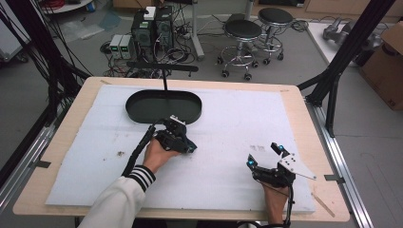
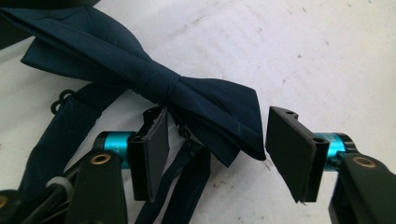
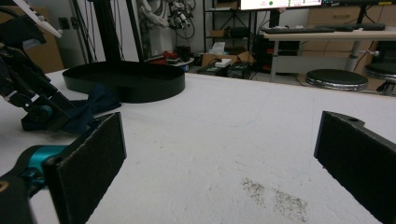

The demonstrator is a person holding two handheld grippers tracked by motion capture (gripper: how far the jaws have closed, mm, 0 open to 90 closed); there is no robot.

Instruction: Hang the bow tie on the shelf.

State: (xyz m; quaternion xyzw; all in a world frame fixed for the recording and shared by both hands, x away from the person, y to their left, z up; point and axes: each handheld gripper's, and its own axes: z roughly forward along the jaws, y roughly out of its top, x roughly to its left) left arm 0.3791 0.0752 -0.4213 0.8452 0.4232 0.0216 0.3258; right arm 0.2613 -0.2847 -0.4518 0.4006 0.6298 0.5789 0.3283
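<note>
Nearest to the person, the right tool (image 1: 267,157) rests on the white foam sheet (image 1: 228,123) of the worktop, at the right. Its jaws are spread wide and hold nothing; between them I see just a grey smudge (image 3: 275,198) on the foam.

Further in, left of the middle, the left tool (image 2: 219,154) is bent down over a dark blue bow tie (image 2: 154,84). Its jaws are also released, one on each side of the right wing of the bow, and I judge that nothing is pinched yet. The strap of the tie (image 2: 60,135) runs down under the left jaw, with a small hook (image 2: 58,100) at its side.

What could go wrong: the cloth is thin and slippery, so if the jaws close only on the wing tip, the tie may slide out when lifted. The strap could also be caught together with the wing, and then the tie would hang twisted or drag over the foam.

Just behind the tie lies a black oval tray (image 1: 164,105), empty as far as I can see. Its raised wall stands in the way, so the tie must be carried over it, not pushed. Beyond the worktop there are stools (image 1: 243,29) and computer boxes (image 1: 152,28) on the floor.
</note>
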